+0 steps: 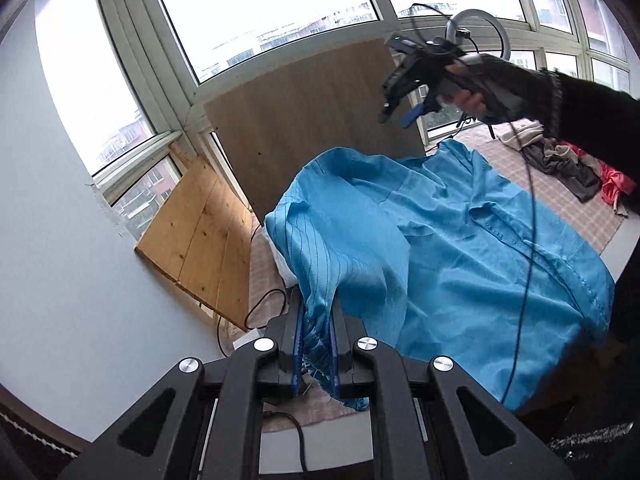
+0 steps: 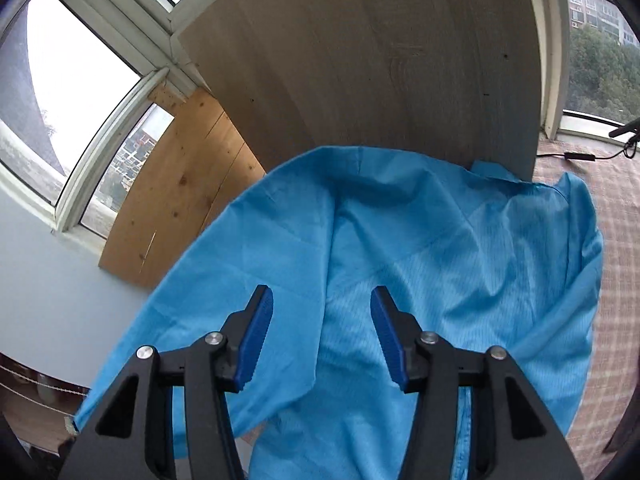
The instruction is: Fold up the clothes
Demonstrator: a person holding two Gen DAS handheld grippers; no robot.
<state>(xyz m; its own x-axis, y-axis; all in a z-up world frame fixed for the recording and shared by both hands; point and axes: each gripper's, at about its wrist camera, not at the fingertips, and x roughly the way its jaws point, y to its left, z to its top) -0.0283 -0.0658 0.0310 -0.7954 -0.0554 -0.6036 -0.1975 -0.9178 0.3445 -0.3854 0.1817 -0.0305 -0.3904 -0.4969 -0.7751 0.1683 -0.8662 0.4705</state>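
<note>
Overhead, the right gripper (image 1: 400,114) hangs in open air above the bed, its blue-padded jaws spread with nothing between them — in its own view the blue ribbed pads (image 2: 256,340) stand well apart over the cloth. Below it, the bright blue, thin, finely pinstriped garment (image 1: 460,240) lies rumpled across the checked pinkish bed cover (image 1: 568,200), reaching back to touch the tall grey-brown wooden board (image 1: 312,120) that leans against the white-framed windows (image 1: 168,80). Its near edge hangs off the bed's side. A gathered cuff of the same cloth is drawn up in a ridge and pinched between the nearly closed jaws of the left gripper (image 1: 316,344). An orange knotty pine panel (image 1: 200,240) leans beside the grey board by the pale wall. A thin dark cable (image 1: 530,240) trails across the garment, and a heap of grey, white and red clothes (image 1: 572,160) sits at the far corner.
</note>
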